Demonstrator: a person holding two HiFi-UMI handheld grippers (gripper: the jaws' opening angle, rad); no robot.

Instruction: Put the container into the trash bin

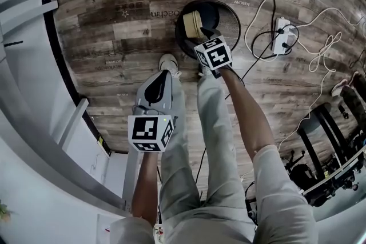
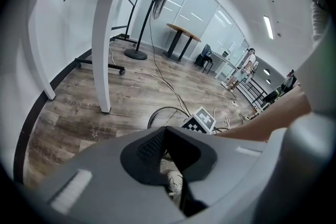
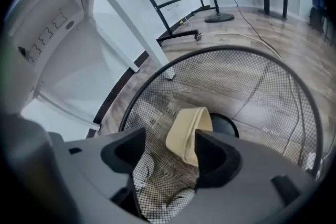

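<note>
Container (image 3: 188, 132) first: we count just one, a beige, flattened piece tilted on its edge inside the trash bin (image 3: 157, 80), leaning by the mesh wall. We count one trash bin too, round, black and made of wire mesh, standing on the wood floor (image 1: 114, 37). There are two claws. Above the bin's rim we see the right claw (image 3: 168, 140) with its jaws spread wide. The container sits just beyond them, close to one jaw, and the pads do not squeeze it. Whether it brushes that jaw we cannot tell. Well back from the bin, over the person's legs, we see the left claw (image 2: 164, 129) with its jaw tips brought together and nothing between them. One white power strip (image 1: 284, 34) lies on the floor near the bin, on the side away from the left claw, with cables looping around it.
</note>
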